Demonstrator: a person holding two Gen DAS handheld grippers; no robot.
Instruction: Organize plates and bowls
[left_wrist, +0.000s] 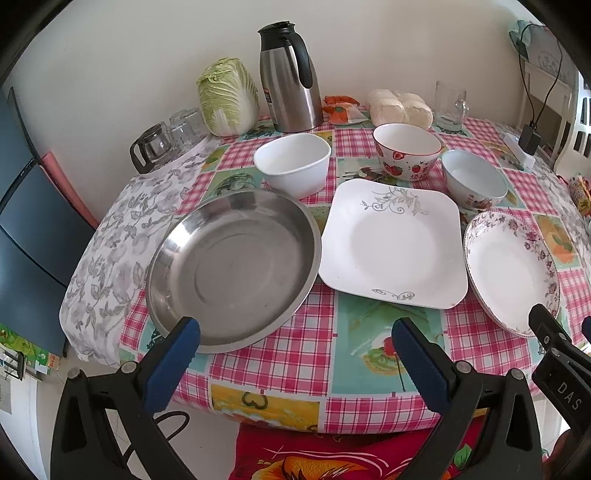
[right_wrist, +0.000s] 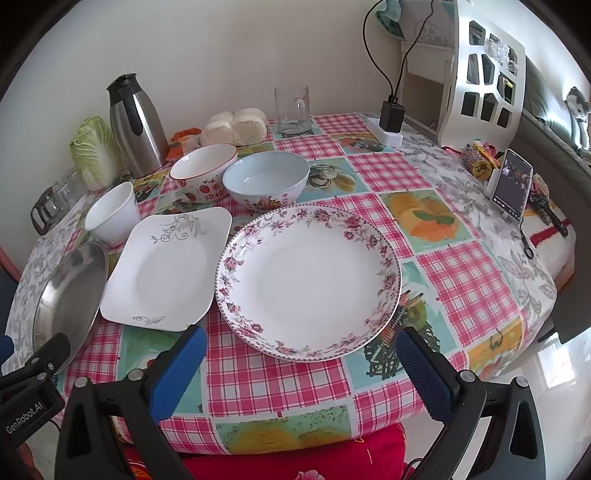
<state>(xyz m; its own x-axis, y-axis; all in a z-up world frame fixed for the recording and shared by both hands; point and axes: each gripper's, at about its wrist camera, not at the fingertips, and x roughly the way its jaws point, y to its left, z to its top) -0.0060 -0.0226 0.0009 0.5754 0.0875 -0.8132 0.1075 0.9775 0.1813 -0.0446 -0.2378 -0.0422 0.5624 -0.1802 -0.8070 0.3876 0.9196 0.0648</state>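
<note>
1. Left gripper (left_wrist: 295, 328): jaws spread wide, nothing between them. Blue ribbed pads (left_wrist: 173, 363) on black arms. It hangs over the near table edge; whether its left finger touches the near rim of the steel pan (left_wrist: 232, 269) cannot be told.
2. Right gripper (right_wrist: 301, 343): jaws also spread wide, gripping nothing. It sits just short of the near rim of the floral plate (right_wrist: 308, 284); no contact visible.
3. Table (right_wrist: 280, 369): round, covered in glossy oilcloth, pink gingham squares alternating with fruit pictures. A grey leaf-print cloth (left_wrist: 107, 258) drapes the left side.
4. Front row, left to right: steel pan, round, shallow, brushed metal with a dull sheen; square plate (left_wrist: 393, 243), white ceramic, rounded corners, grey scroll motifs at far and near edges; floral plate, round, white centre, pink-purple flower band on the rim. In the left wrist view a second rim seems to show beneath it, but I cannot be sure.
5. Back row, left to right: white bowl (left_wrist: 293, 164), plain, straight-sided; strawberry bowl (left_wrist: 406, 151), red rim, printed berries; pale-blue bowl (right_wrist: 266, 181), flower decal on its outside. The last two stand just beside each other.
6. Behind them, near the wall: napa cabbage (left_wrist: 227, 96), steel thermos jug (left_wrist: 290, 79) with black handle, bagged white buns (right_wrist: 236, 127), glass mug (right_wrist: 293, 109).
7. Right edge of table: phone (right_wrist: 511, 184) propped upright, screen lit.
</note>
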